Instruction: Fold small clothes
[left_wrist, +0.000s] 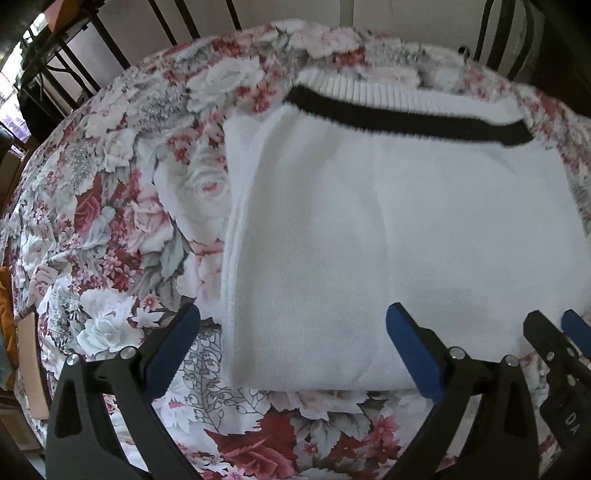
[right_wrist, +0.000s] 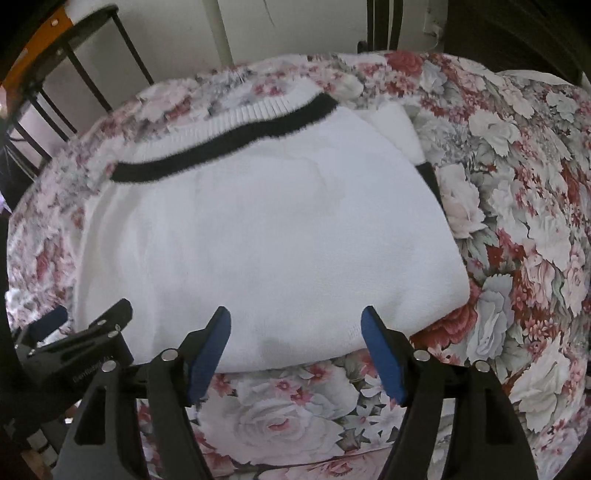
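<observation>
A white knitted sweater (left_wrist: 388, 221) (right_wrist: 258, 221) lies folded into a rectangle on a floral bed cover (left_wrist: 92, 221) (right_wrist: 517, 221). Along its far edge run a black band (left_wrist: 406, 122) (right_wrist: 221, 144) and a ribbed white hem. My left gripper (left_wrist: 291, 317) hangs open over the sweater's near left corner; its pads press on nothing. Over the near edge further right, my right gripper (right_wrist: 295, 317) stands open too, nothing pinched. Each gripper shows at the edge of the other's view: the right gripper (left_wrist: 554, 332) and the left gripper (right_wrist: 85, 317).
Black metal bed rails (left_wrist: 92, 48) (right_wrist: 74, 62) and a pale wall stand behind the bed. An orange cloth (left_wrist: 5, 325) and a brown board (left_wrist: 33, 369) sit off the bed's left side. A white fold (right_wrist: 399, 125) sticks out at the sweater's far right.
</observation>
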